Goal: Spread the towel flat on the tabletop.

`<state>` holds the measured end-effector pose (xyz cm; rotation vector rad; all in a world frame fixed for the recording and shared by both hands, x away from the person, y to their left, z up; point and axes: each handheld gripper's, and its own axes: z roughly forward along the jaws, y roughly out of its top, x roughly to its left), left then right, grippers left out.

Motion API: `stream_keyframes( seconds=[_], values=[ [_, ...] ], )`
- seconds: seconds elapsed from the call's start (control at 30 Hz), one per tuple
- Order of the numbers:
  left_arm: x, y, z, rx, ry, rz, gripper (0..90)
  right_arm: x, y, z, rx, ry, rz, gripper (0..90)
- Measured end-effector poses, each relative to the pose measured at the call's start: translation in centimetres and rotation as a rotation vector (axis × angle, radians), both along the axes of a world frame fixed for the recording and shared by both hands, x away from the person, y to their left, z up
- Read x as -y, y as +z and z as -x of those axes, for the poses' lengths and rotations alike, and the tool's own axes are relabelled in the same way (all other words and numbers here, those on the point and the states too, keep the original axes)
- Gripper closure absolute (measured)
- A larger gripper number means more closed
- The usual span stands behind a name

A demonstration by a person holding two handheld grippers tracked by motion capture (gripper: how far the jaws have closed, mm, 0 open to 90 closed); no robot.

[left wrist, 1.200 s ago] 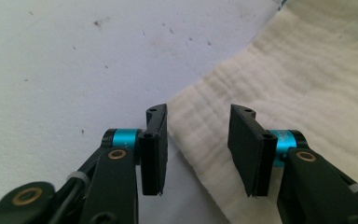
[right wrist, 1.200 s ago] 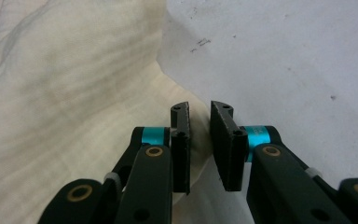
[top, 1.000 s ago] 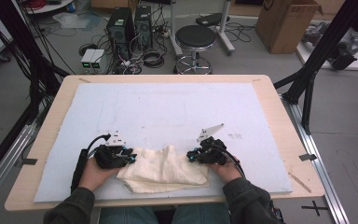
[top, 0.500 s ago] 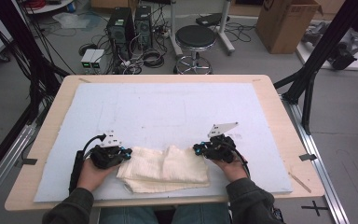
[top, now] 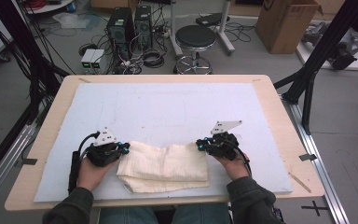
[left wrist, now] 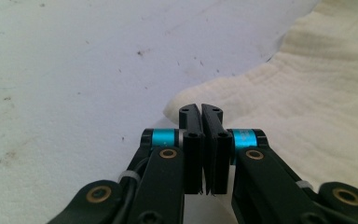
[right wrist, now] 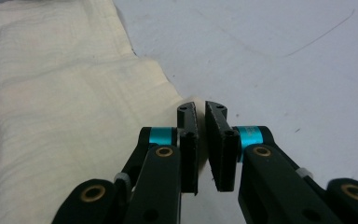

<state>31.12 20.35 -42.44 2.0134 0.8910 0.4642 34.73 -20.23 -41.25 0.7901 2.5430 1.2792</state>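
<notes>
A white-padded surface (top: 168, 107) carries a folded cream cloth (top: 165, 165) near its front edge. Soft, light and limp, it is best taken by its corners; the left claw (left wrist: 201, 108) and right claw (right wrist: 200, 106) are each clamped on one

We saw a cream cloth (top: 164, 166), folded in soft layers, lying flat on the near part of the white mat (top: 168, 107). Its weave looked fine and ribbed (right wrist: 51, 93), and its far edge was wavy (left wrist: 307, 84).
</notes>
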Motion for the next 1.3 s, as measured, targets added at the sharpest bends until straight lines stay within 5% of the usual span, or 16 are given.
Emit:
stream_keyframes(
  seconds=[0.17,0.37,0.5,0.57,0.67,0.73,0.83,1.1,1.3],
  values=[
    [0.0,0.7,-1.0,0.016,0.041,0.041,86.9,0.1,1.1,-1.0,0.026,-0.012,0.012,83.9],
    [0.7,1.1,-4.0,0.039,0.124,0.065,87.0,-0.3,2.2,-4.3,0.046,-0.045,0.054,84.4],
    [1.1,2.3,-7.6,0.081,0.211,0.071,85.4,-0.5,3.7,-8.1,0.086,-0.140,0.065,84.2],
    [1.2,2.5,-9.2,0.059,0.256,0.066,68.9,-0.2,4.3,-10.1,0.105,-0.220,0.033,67.9],
    [0.8,2.6,-9.8,0.064,0.244,0.088,66.6,0.2,4.4,-11.7,0.082,-0.267,0.003,65.6],
    [0.7,2.5,-9.6,0.052,0.211,0.094,64.6,0.3,4.0,-11.8,0.058,-0.250,0.001,62.6],
    [0.6,2.5,-9.0,0.044,0.171,0.092,62.7,0.1,3.6,-11.5,0.032,-0.212,0.030,60.7],
    [0.6,2.8,-4.8,0.069,0.042,0.108,58.1,0.4,3.5,-7.0,0.011,-0.108,-0.004,55.9],
    [0.1,2.7,-1.2,0.089,-0.040,0.116,55.5,0.6,3.3,-2.2,0.064,-0.024,-0.042,55.2]
  ],
)
